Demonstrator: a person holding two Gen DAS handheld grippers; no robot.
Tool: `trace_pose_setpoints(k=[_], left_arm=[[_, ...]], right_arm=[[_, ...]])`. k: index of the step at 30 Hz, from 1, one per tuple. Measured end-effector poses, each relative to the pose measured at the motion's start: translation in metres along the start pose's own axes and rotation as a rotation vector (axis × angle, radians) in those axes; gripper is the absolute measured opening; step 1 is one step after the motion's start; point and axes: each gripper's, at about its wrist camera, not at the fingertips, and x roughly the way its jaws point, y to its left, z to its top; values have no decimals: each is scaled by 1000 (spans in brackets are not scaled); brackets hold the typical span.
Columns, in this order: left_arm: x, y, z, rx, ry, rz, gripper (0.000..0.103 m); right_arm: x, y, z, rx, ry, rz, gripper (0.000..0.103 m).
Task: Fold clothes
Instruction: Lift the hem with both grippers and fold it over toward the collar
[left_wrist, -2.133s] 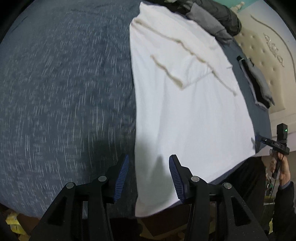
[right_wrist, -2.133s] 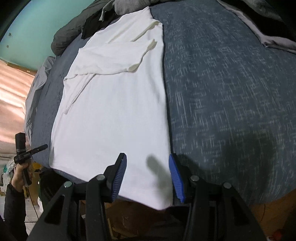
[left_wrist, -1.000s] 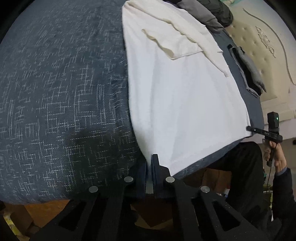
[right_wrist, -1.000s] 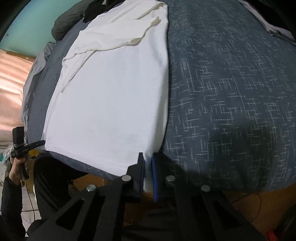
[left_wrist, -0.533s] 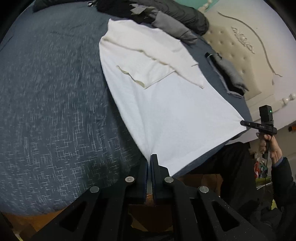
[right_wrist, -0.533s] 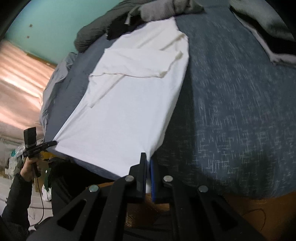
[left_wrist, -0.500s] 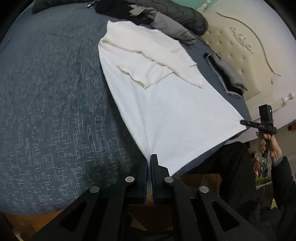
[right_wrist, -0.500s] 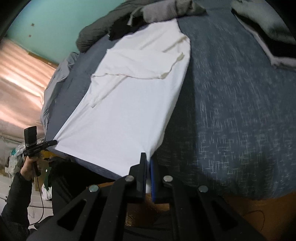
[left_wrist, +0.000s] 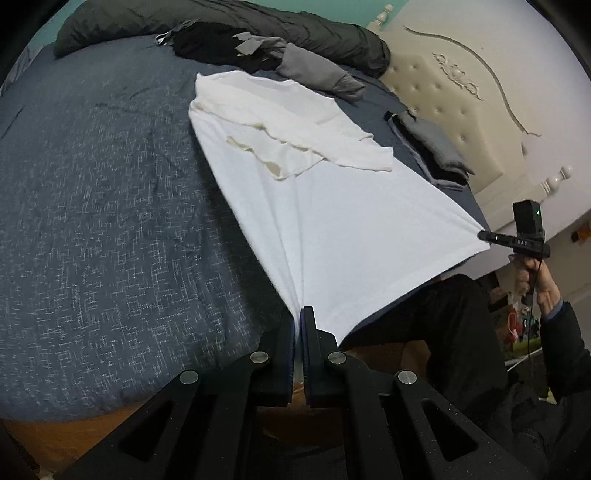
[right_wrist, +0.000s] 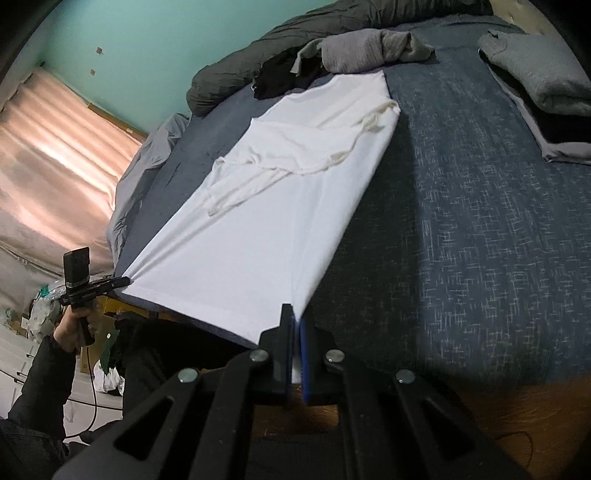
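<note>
both claws clenched on the hem corners of the white shirt (left_wrist: 332, 206), left claw (left_wrist: 298, 328), right claw (right_wrist: 295, 328), hem raised off the bed (left_wrist: 92, 203). if one corner slips, the fold skews; the folded sleeves could spill. open blanket both sides, grey clothes (right_wrist: 369, 48) crowding the collar end.

shirt corners (left_wrist: 297, 314) hidden between jaws

The left hand-held gripper (left_wrist: 298, 321) is closed on one bottom corner of the white shirt (left_wrist: 332, 206). The right hand-held gripper (left_wrist: 484, 235) pinches the other corner. The hem is lifted above the dark blue bed (left_wrist: 103, 206).
</note>
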Motion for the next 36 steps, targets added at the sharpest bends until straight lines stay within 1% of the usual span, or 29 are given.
trace_pose_setpoints(k=[3, 12, 17, 20, 23, 28, 36], left_arm=[[-8, -3, -5, 4, -3, 11, 3], [-32, -19, -16, 38, -24, 2, 3], [-32, -18, -16, 38, -33, -2, 3], [-26, -11, -8, 22, -36, -7, 3], [-19, -4, 7, 15, -40, -14, 3], [-8, 10, 48, 3, -51, -21, 3], [13, 41, 136, -41, -68, -6, 3]], right_arm=[[-10, 6, -4, -15, -8, 9, 2], [-37, 30, -20, -86, -21, 30, 2], [-38, 25, -25, -85, -10, 21, 2], [-33, 20, -18, -67, -6, 12, 2], [-26, 16, -5, -60, 2, 12, 2], [-16, 8, 29, -38, 1, 7, 2], [-7, -13, 120, -9, -15, -30, 2]])
